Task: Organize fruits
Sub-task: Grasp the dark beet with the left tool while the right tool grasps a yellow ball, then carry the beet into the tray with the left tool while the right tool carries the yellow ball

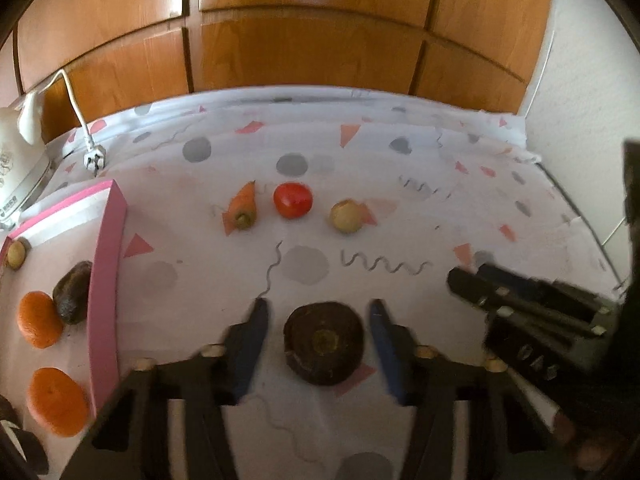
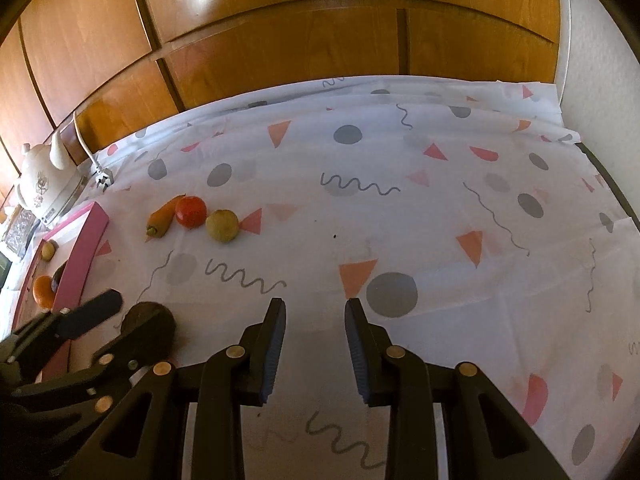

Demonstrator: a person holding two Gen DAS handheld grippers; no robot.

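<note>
My left gripper (image 1: pixel 318 308) is open, its blue pads either side of a dark brown round fruit (image 1: pixel 324 344) lying on the patterned cloth, not touching it. Further back lie a carrot (image 1: pixel 242 206), a red tomato (image 1: pixel 293 199) and a pale yellow round fruit (image 1: pixel 346 216) in a row. At the left a pink-rimmed tray (image 1: pixel 106 280) holds two oranges (image 1: pixel 40 320), a dark avocado-like fruit (image 1: pixel 73 298) and a small pale fruit (image 1: pixel 16 254). My right gripper (image 2: pixel 315 308) is open and empty over bare cloth; the left gripper (image 2: pixel 120 320) shows at its left.
A white kettle (image 1: pixel 16 168) with a cord and plug (image 1: pixel 94 160) stands at the back left. Wooden cabinet doors (image 1: pixel 304 40) rise behind the table. A white wall (image 1: pixel 580 100) bounds the right side. The cloth's right edge (image 2: pixel 608 184) drops off.
</note>
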